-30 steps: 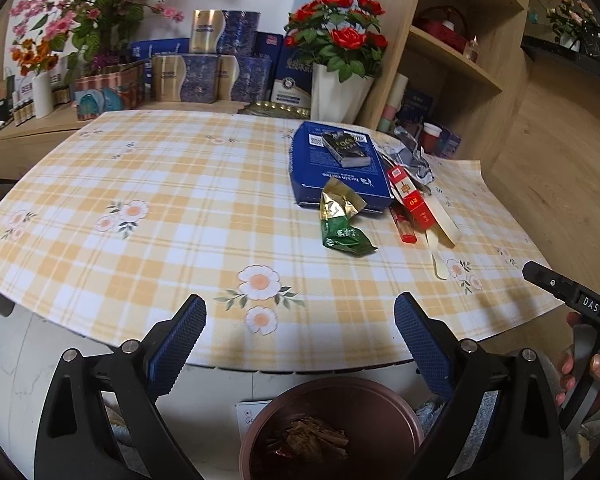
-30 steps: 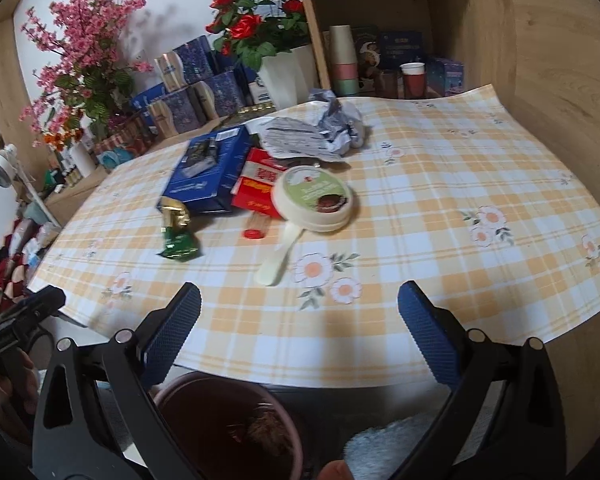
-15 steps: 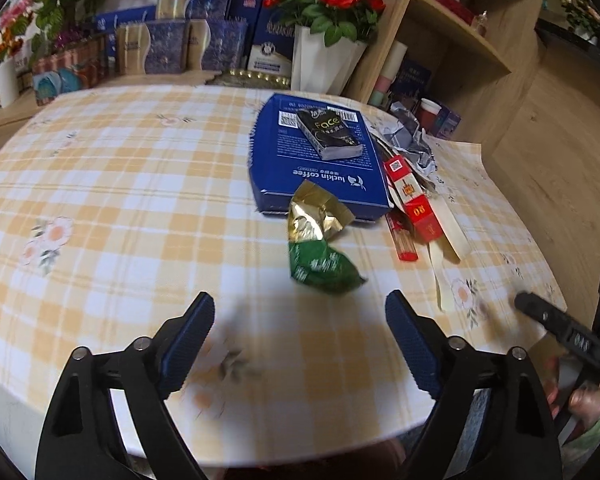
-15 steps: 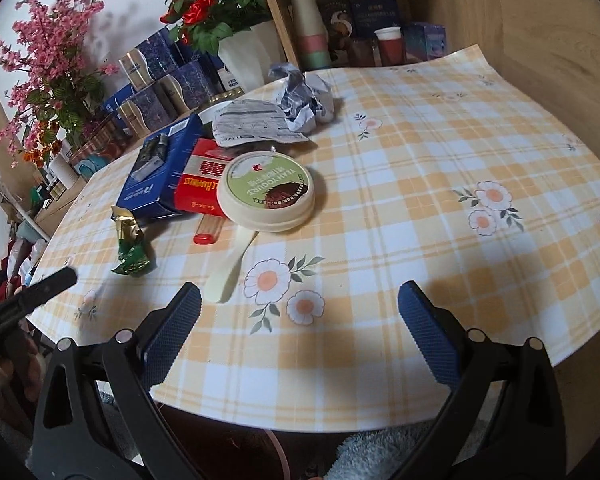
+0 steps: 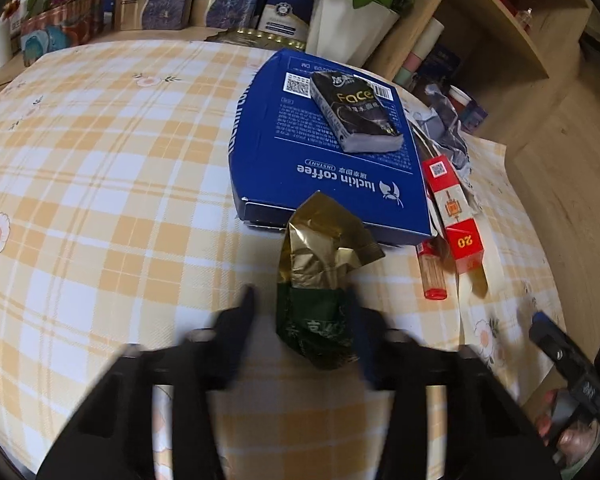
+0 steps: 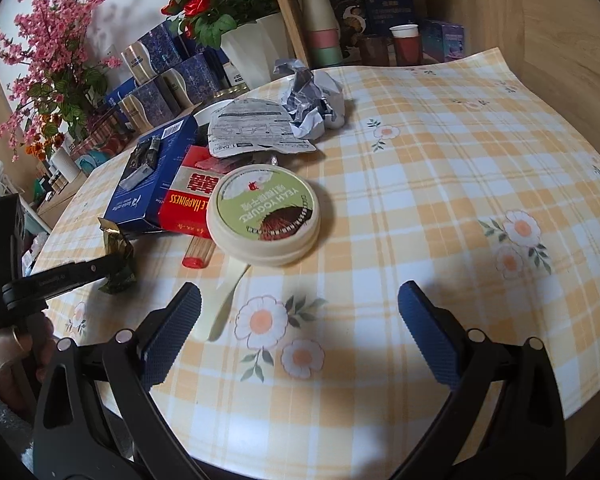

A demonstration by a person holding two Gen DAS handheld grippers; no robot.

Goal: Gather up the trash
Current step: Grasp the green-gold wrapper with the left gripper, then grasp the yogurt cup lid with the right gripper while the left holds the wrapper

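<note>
Your left gripper (image 5: 300,312) has just been closing around the green-and-gold wrapper (image 5: 320,280) (blurry, can't tell if it's gripped) on the table (image 5: 100,200) beside the blue coffee box (image 5: 324,168). Your right gripper (image 6: 300,320) hovers wide open, empty.

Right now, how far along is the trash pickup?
Done: nothing visibly cleared. In hand: the left gripper has just been closing around the green-gold wrapper, which sits between its blurred fingers; grip unclear. Left: the yogurt tub, crumpled paper, red box and lighter. The right gripper hangs open.
</note>
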